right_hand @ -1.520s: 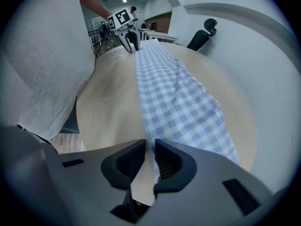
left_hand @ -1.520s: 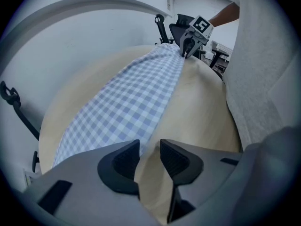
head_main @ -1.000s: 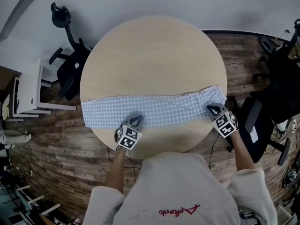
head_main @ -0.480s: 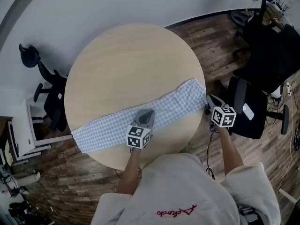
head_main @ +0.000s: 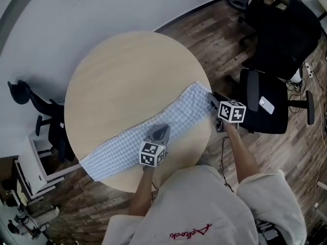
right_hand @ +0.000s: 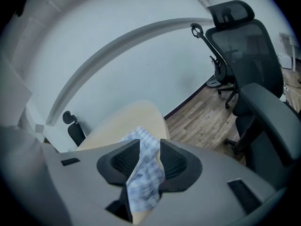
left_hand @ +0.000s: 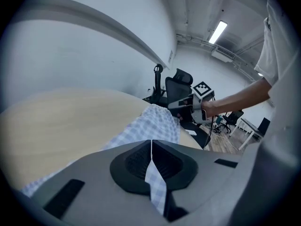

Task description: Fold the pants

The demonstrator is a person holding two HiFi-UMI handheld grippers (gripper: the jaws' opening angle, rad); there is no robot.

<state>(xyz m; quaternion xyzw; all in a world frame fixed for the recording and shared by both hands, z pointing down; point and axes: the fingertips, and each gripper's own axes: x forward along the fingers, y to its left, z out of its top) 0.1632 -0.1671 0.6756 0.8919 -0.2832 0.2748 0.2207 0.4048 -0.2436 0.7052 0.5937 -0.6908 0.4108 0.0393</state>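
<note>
The blue-and-white checked pants (head_main: pixel 181 114) lie as one long strip across the near side of the round wooden table (head_main: pixel 127 70). My left gripper (head_main: pixel 161 131) sits at the strip's near edge, about midway along, shut on a pinch of the cloth (left_hand: pixel 155 182). My right gripper (head_main: pixel 212 103) is at the strip's right end, by the table's edge. Its jaws are opening, and the cloth (right_hand: pixel 143 173) hangs loose in the gap between the pads. In the left gripper view the pants (left_hand: pixel 150 124) run ahead toward the right gripper (left_hand: pixel 181 108).
A black office chair (head_main: pixel 265 106) stands close behind my right gripper, and another (head_main: pixel 286 29) further back. A third chair (head_main: pixel 48 121) and a white cabinet (head_main: pixel 38 162) stand left of the table. The floor is wood planks.
My left gripper has travelled right along the near edge to about the strip's middle. The right gripper has rolled over at the right end and its jaws have parted. The head view has swung round.
</note>
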